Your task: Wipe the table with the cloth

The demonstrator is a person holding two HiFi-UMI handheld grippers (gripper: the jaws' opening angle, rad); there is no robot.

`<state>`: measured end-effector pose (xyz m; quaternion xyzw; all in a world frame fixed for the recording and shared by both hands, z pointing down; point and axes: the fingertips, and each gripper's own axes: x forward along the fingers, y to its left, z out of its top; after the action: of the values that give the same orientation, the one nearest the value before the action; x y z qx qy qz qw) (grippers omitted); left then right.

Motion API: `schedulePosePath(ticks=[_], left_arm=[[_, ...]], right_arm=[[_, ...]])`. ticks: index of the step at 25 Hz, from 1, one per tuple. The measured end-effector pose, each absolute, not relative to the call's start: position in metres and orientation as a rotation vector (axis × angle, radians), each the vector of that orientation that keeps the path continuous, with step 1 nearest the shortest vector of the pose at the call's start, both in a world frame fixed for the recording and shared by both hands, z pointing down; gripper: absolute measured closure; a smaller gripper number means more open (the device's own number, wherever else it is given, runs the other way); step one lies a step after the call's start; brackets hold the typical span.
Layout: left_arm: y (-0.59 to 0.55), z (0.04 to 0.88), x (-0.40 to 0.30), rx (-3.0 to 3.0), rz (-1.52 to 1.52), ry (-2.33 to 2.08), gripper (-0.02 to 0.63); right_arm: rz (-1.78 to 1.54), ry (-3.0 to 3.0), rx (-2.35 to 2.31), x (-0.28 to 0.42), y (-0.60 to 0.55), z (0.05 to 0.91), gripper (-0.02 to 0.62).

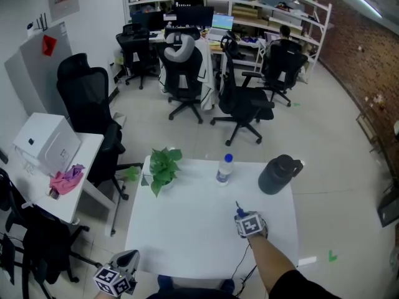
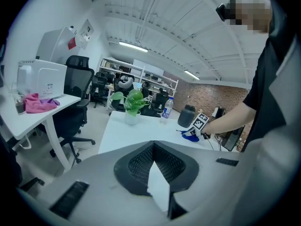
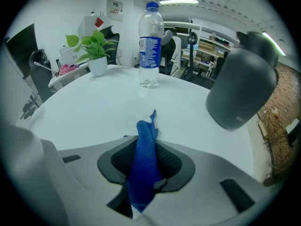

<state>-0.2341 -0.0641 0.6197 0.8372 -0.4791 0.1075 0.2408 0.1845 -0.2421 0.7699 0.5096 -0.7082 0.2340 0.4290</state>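
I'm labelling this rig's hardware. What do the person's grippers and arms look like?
Both the left gripper and right gripper are grey with black ribbed pads and a cube of black-and-white square markers. A dark cable trails from the right one. The short sleeve is black.

blue cloth [image 3: 146, 164]; white table [image 1: 187, 229]; dark grey jug [image 1: 277, 176]; green plant [image 1: 163, 166]; pink rag [image 1: 67, 179]

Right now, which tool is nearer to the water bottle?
Right. The right tool is over the table, in front of the water bottle; the left tool hangs off the table's near left corner.
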Motion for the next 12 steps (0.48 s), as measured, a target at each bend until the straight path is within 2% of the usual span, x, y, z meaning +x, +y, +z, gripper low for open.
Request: schedulePosePath(ticks=[3, 9, 12], left_arm=[[-0.064, 0.619, -0.232, 2.297, 0.294, -1.307, 0.609], [-0.058, 0.617, -0.239, 2.287, 0.29, -1.321, 0.609], [-0.055, 0.621, -0.249, 2.271, 0.294, -1.341, 0.609]], right_arm=[[0.635, -1.798, 1.258, 0.173, -0.243, 0.767, 0.492], [0.56, -2.01, 1.115, 0.057, -0.255, 0.749, 0.491], [0.504, -1.971, 1.048, 0.032, -0.253, 0.761, 0.491]])
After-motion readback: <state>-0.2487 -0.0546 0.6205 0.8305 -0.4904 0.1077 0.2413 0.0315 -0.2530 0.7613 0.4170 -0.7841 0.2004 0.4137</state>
